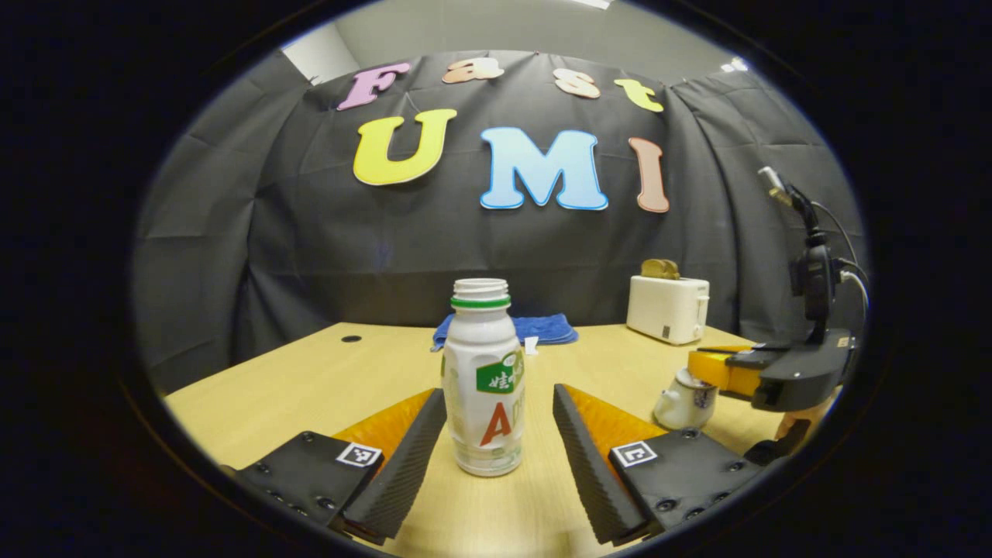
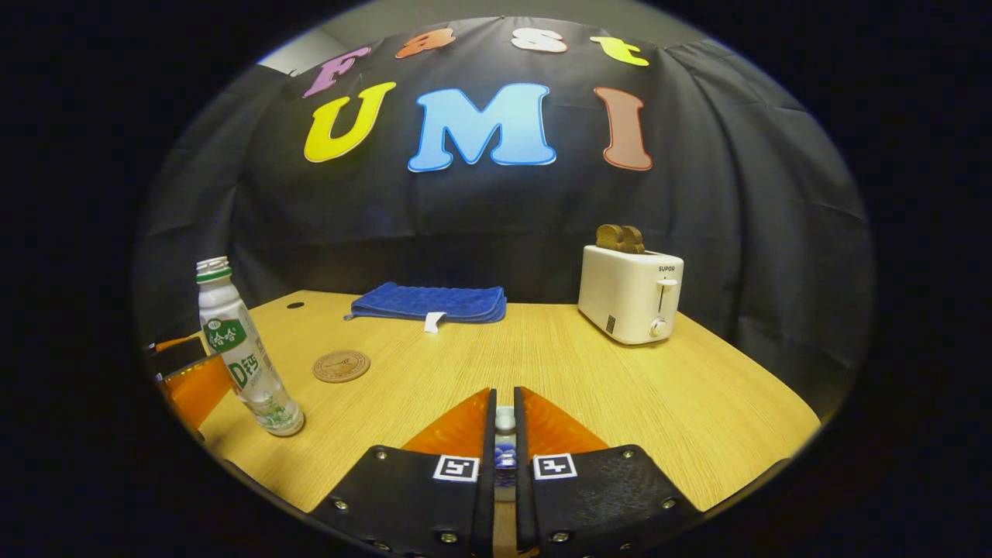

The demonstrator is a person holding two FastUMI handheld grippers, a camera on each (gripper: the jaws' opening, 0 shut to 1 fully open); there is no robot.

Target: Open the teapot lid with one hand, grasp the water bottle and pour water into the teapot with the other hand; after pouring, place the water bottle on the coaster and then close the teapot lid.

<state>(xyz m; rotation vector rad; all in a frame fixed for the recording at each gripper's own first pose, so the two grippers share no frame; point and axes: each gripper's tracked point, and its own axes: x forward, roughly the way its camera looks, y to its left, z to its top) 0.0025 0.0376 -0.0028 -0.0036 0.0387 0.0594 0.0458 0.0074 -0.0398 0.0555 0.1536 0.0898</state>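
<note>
Plastic bottle [image 1: 483, 380] is standing between the open left gripper [image 1: 496, 434]; right gripper [image 2: 504, 434] is pinching the teapot lid [image 2: 504, 422]; close squarely mid-body.

toaster [image 2: 632, 294] with toast [image 2: 620, 237]: far right | folded blue cloth [image 2: 426, 301]: back centre

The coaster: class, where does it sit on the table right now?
In the right gripper view, the coaster lies flat on the table, left of centre, just right of the water bottle and in front of the blue cloth.
</note>
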